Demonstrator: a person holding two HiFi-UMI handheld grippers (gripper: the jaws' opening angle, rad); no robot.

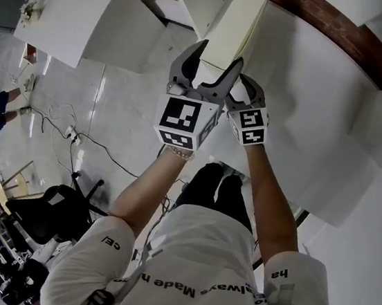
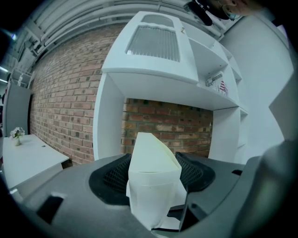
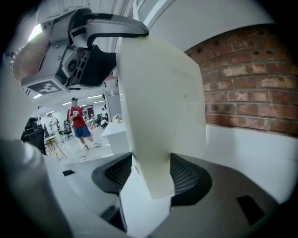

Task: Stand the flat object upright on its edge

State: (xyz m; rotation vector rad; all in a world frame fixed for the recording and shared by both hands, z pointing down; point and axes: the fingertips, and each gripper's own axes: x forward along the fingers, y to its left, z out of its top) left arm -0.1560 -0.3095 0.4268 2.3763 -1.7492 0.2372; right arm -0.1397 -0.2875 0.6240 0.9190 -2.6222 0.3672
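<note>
Grips a cream flat object point(image 1: 237, 22) with both tools at once: left gripper point(image 1: 220, 56) and right gripper point(image 1: 245, 87), side by side at its near end. Shows, in the left gripper view, jaws closed on the slab, dark mesh pads pressed to its two sides. Shows the same in the right gripper view: jaws clamped on the piece's lower part (with the left gripper's hold visible there too, higher on the same piece), broad face rising well above them. Holds the object out ahead of the person, over the white counter point(image 1: 310, 94). Runs off the top of the head view, so cannot tell whether the far end touches the counter. Beyond, a brick wall point(image 2: 60, 93) and a white shelf unit point(image 2: 158, 69).
</note>
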